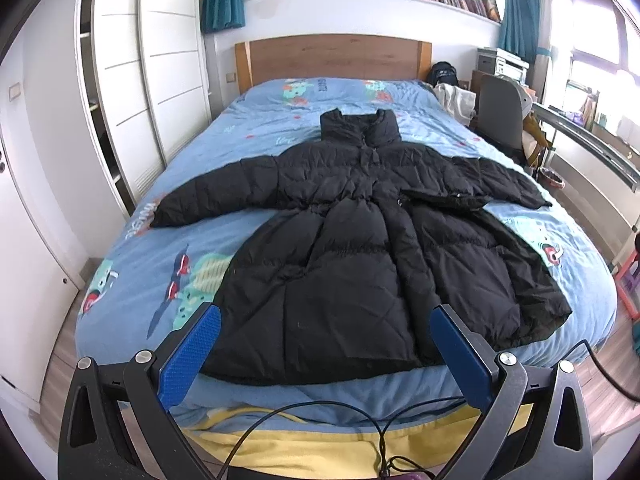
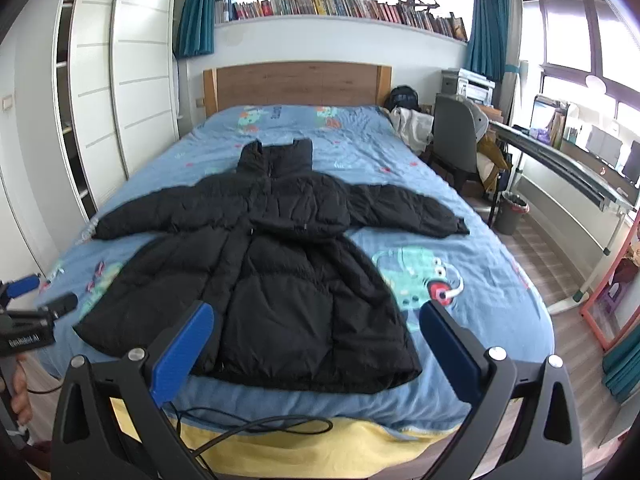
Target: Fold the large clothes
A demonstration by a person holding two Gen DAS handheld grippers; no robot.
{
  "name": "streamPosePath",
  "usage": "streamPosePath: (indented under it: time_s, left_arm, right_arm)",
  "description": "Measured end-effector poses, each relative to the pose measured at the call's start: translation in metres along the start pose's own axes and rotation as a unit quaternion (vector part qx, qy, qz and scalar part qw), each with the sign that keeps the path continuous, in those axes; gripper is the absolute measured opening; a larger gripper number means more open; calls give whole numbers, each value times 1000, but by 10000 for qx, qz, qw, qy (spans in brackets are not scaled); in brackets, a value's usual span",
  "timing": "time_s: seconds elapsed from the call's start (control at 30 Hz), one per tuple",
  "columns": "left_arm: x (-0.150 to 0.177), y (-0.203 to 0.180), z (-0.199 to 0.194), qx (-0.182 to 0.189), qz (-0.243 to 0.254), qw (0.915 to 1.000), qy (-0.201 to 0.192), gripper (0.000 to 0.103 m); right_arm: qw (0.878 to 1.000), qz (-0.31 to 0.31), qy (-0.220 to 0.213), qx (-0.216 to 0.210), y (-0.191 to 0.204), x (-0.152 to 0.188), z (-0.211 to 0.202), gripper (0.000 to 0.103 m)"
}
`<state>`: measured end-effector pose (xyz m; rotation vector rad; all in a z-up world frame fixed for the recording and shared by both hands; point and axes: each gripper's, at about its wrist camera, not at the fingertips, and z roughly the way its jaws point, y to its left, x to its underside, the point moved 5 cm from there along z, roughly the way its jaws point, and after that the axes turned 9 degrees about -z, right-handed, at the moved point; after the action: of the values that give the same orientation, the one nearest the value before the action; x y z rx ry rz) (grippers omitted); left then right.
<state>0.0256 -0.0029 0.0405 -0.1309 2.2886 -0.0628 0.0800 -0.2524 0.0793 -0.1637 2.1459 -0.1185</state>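
A long black puffer coat [image 1: 360,240] lies spread flat, front up, on the blue patterned bed sheet [image 1: 160,264], collar toward the headboard, both sleeves stretched out sideways. It also shows in the right wrist view [image 2: 276,280]. My left gripper [image 1: 325,318] is open and empty, held above the foot of the bed in front of the coat's hem. My right gripper [image 2: 316,314] is open and empty, also short of the hem. The left gripper [image 2: 40,294] shows at the left edge of the right wrist view.
A wooden headboard [image 1: 332,58] stands at the far end. White wardrobes [image 1: 132,80] run along the left. A grey chair [image 2: 456,136], a desk [image 2: 568,176] and a bin [image 2: 510,212] stand on the right. Black cables [image 1: 312,420] lie over a yellow blanket [image 1: 320,448] at the foot.
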Motion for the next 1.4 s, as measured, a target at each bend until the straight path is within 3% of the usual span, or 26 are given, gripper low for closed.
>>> streamPosePath:
  time_s: [0.37, 0.5, 0.63, 0.73, 0.93, 1.27, 1.33, 1.4]
  left_arm:
    - [-37, -11, -38, 190, 194, 9993, -272, 102]
    - [-74, -3, -68, 494, 113, 9977, -449, 102]
    - [-120, 4, -103, 995, -24, 9925, -713, 102]
    - [-149, 7, -118, 1159, -40, 9888, -937, 102]
    - [-197, 6, -112, 1089, 10, 9885, -1053, 102]
    - [-303, -19, -70, 1084, 356, 9875, -1088, 102]
    - [-337, -27, -61, 652, 561, 9872, -1344, 102]
    - [-366, -35, -56, 522, 715, 9845, -1512, 102]
  right_arm:
    - [9993, -242, -252, -160, -12, -50, -27, 103]
    - [9988, -138, -295, -378, -23, -71, -35, 103]
    - [9978, -327, -559, -145, -39, -104, -50, 103]
    - [9959, -402, -803, -58, -52, -132, -61, 103]
    - [9918, -503, -1146, 268, -77, -183, -59, 103]
    - [9890, -245, -1293, 669, -141, -255, -4, 103]
    - [9890, -152, -1255, 771, -157, -269, 13, 103]
    - [9890, -57, -1231, 814, -171, -277, 30, 103]
